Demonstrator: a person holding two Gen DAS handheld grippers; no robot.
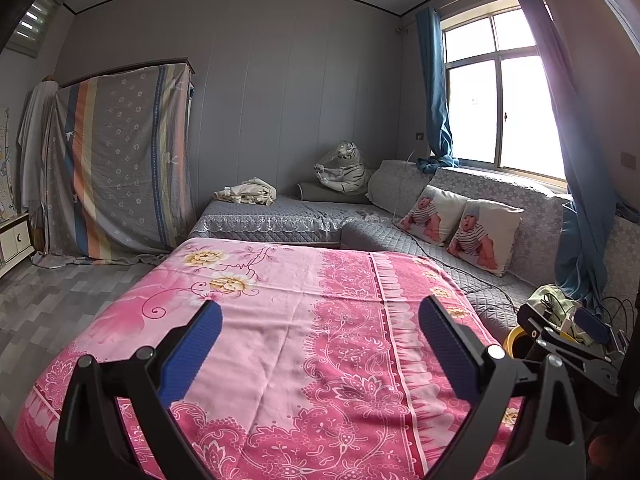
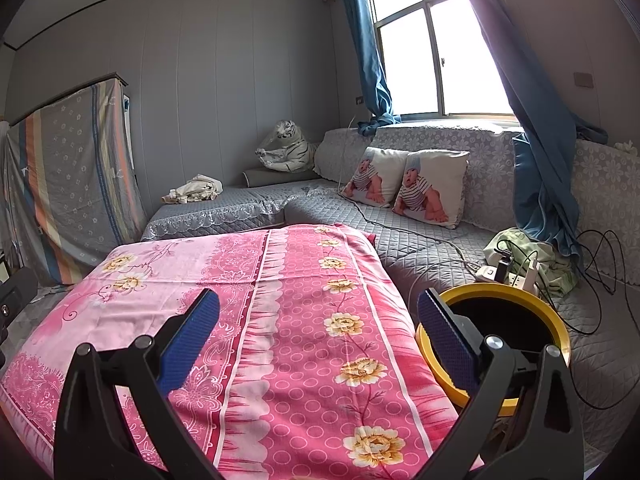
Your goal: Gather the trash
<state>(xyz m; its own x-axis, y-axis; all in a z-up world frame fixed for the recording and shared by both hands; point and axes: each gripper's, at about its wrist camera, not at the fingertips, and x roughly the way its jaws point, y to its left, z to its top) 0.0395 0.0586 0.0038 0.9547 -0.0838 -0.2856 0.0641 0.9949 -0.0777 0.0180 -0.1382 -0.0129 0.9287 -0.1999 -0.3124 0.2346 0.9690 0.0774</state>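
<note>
My left gripper [image 1: 320,320] is open and empty above a table covered with a pink floral cloth [image 1: 280,320]. My right gripper [image 2: 318,316] is open and empty above the same cloth [image 2: 280,320], near its right edge. It also shows at the right edge of the left wrist view [image 1: 560,326]. A round yellow-rimmed bin [image 2: 520,292] with a dark inside stands just right of the table, behind my right finger; its rim shows in the left wrist view [image 1: 514,338]. No loose trash shows on the cloth.
A grey quilted L-shaped sofa [image 2: 400,240] wraps behind and right of the table, with two baby-print cushions [image 2: 404,184], a toy tiger [image 2: 288,148], crumpled cloth [image 2: 196,192], a power strip with cables [image 2: 516,274] and green fabric. A sheet-draped cabinet [image 1: 120,160] stands left.
</note>
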